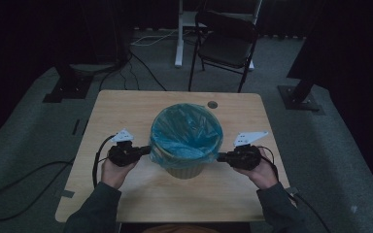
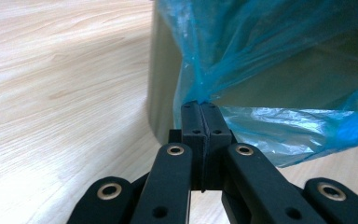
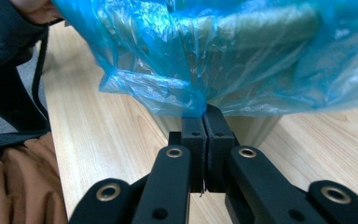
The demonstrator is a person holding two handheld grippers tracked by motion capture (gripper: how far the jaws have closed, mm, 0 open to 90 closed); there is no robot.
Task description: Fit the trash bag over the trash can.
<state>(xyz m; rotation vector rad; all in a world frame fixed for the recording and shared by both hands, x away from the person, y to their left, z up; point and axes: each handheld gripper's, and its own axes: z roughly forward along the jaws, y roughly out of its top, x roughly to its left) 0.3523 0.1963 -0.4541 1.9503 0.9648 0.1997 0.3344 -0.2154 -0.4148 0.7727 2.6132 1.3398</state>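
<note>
A beige bin [image 1: 187, 170] stands mid-table, lined with a blue plastic bag [image 1: 186, 132] whose edge folds over the rim. My left gripper [image 1: 147, 150] is at the bin's left side, shut on the bag's overhanging edge. In the left gripper view the jaws [image 2: 200, 106] pinch a gathered fold of blue plastic [image 2: 242, 60] against the bin wall [image 2: 161, 88]. My right gripper [image 1: 221, 157] is at the bin's right side, also shut on the bag's edge. The right gripper view shows its jaws [image 3: 204, 111] closed on the blue film [image 3: 182, 70].
The wooden table [image 1: 126, 111] has a round cable hole [image 1: 212, 104] behind the bin. A dark folding chair [image 1: 226, 46] and a white desk leg [image 1: 178, 34] stand beyond the table. Cables trail over the floor at the left.
</note>
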